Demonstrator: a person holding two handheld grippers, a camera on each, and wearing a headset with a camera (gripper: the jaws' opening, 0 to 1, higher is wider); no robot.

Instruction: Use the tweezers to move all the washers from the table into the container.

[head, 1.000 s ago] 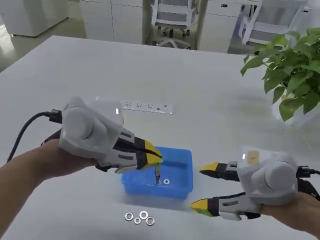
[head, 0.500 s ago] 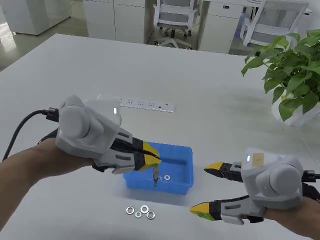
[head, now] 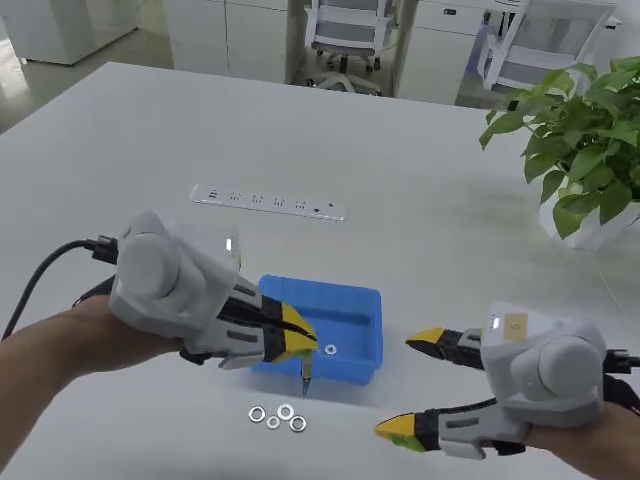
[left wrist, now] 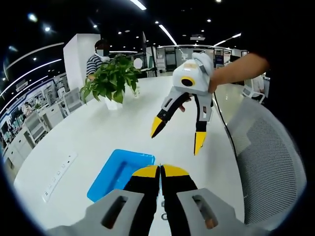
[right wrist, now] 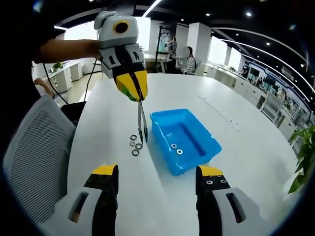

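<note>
washers (head: 277, 416) lie on the desk (head: 400, 160) just before the container (head: 345, 303); power strip (head: 268, 203) behind it, plant (head: 580, 150) rear right.

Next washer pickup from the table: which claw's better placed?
Left. The left claw is shut on the tweezers, tips close to the four washers beside the container. The right claw is open and holds nothing.

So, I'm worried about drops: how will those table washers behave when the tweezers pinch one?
The washers look thin, flat, shiny: probably light, but apt to skid on the table rather than lift. The tweezers taper to fine tips, so the hold is likely slight; one could pop out.
</note>
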